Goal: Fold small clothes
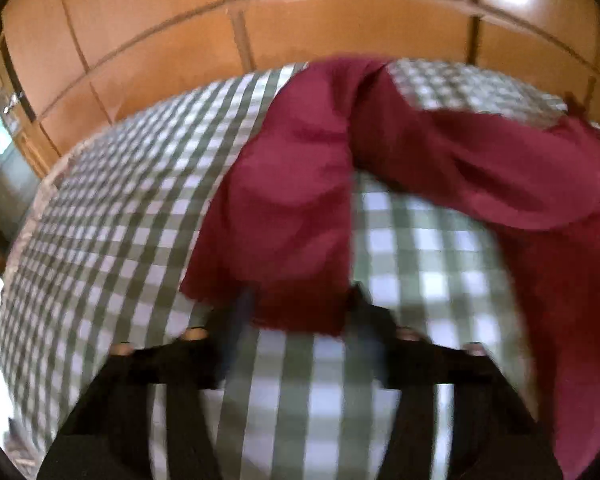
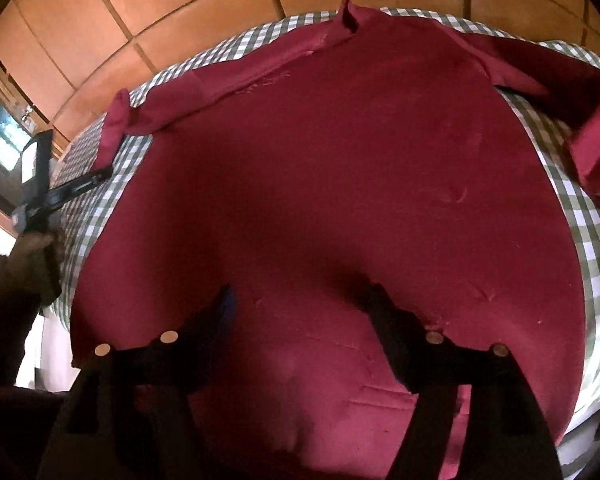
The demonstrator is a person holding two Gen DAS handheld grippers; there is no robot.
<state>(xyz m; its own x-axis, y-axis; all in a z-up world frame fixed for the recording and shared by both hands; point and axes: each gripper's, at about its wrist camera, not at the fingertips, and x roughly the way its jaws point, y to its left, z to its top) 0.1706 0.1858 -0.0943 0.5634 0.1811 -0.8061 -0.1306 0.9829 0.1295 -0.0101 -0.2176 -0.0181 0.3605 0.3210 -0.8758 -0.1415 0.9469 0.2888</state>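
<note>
A dark red long-sleeved shirt (image 2: pixel 340 168) lies spread on a green-and-white checked cloth (image 2: pixel 592 248), collar at the far edge. My right gripper (image 2: pixel 300 296) is open over the shirt's near hem, its fingers wide apart on the fabric. In the blurred left wrist view, the shirt's left sleeve (image 1: pixel 284 216) lies on the checked cloth (image 1: pixel 112 240), its cuff end between the open fingers of my left gripper (image 1: pixel 296 300). My left gripper also shows in the right wrist view (image 2: pixel 96 178) at the sleeve cuff on the left.
Orange-brown wooden panelled cupboards (image 1: pixel 340 20) stand behind the checked surface. A window (image 2: pixel 0 128) shows at the far left. The cloth's left edge (image 1: pixel 24 248) drops off near the left gripper.
</note>
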